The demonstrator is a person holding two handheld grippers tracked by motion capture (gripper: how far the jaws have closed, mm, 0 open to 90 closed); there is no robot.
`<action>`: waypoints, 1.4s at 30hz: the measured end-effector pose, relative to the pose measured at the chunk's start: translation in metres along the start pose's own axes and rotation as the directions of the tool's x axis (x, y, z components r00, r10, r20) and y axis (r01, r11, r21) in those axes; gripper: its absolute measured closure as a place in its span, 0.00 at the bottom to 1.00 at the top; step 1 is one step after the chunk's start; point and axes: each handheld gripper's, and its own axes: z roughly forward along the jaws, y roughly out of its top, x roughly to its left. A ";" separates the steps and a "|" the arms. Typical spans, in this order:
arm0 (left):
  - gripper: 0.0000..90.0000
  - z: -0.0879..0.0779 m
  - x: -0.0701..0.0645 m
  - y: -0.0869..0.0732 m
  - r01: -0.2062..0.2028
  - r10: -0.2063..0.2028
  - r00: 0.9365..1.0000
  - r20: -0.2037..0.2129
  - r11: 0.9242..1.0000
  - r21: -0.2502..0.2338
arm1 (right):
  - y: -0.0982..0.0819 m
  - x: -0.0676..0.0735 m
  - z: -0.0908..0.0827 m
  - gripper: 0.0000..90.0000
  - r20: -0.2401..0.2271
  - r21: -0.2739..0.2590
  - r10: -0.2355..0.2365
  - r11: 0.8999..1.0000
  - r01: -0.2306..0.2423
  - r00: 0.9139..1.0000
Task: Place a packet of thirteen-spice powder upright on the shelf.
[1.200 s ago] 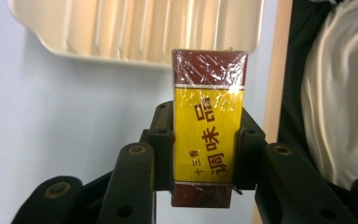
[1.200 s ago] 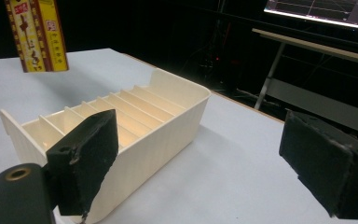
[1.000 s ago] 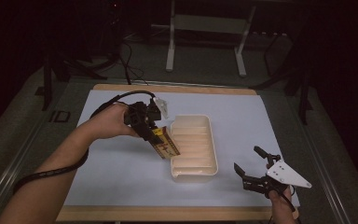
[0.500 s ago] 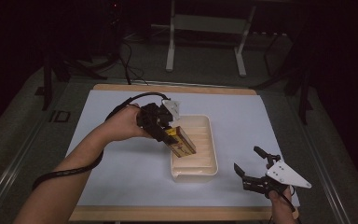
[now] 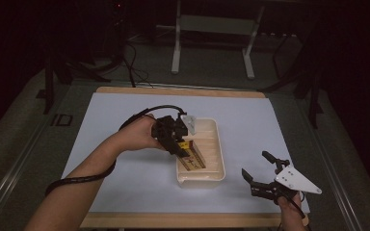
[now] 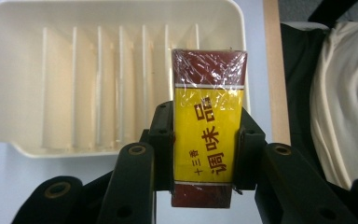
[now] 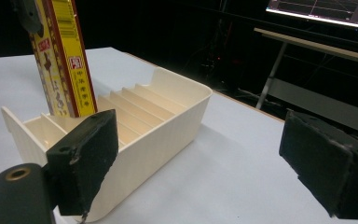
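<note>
One cream ribbed tray (image 5: 214, 172) and one shrink-wrapped seasoning box (image 5: 192, 156) on the white surface (image 5: 125, 115). Left gripper (image 6: 207, 154): fingers (image 6: 161, 140) clamped on the box's long sides, box tilted, lower end inside the tray's near end. Right gripper (image 5: 261, 174): fingers (image 7: 86, 158) spread wide, empty, right of the tray and near the surface's front edge. Left gripper view shows a yellow label with red Chinese characters; right gripper view shows a barcode on the box's narrow edge. Dark floor, stand legs (image 5: 176, 48) beyond.

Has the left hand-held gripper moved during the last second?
Yes. The left hand-held gripper carried the yellow box rightward, from the cream tray's left rim to over its near end.
</note>
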 end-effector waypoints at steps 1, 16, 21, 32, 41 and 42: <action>0.76 0.002 0.000 0.001 -0.004 0.004 1.000 0.007 1.000 0.009 | 0.000 0.000 0.000 0.13 0.000 0.000 0.001 1.000 -0.001 1.000; 0.76 0.005 0.007 0.006 -0.005 0.005 1.000 0.007 1.000 0.015 | -0.001 -0.001 -0.001 0.13 0.001 0.001 -0.002 1.000 0.002 1.000; 0.76 0.013 0.006 0.007 -0.011 0.011 1.000 0.017 0.999 0.042 | -0.001 0.000 -0.001 0.13 -0.002 0.003 -0.002 1.000 0.002 1.000; 0.75 0.036 0.008 0.009 -0.037 0.036 0.999 0.010 0.992 0.118 | -0.001 -0.001 -0.001 0.13 0.000 0.002 -0.001 1.000 0.001 1.000; 0.75 0.055 0.010 0.006 -0.027 0.026 1.000 0.011 0.997 0.077 | -0.001 -0.001 -0.001 0.13 0.000 0.003 0.000 1.000 0.000 1.000; 0.75 0.056 0.010 0.006 -0.024 0.023 1.000 0.013 0.998 0.066 | -0.001 -0.001 -0.001 0.13 0.000 0.003 0.000 1.000 0.000 1.000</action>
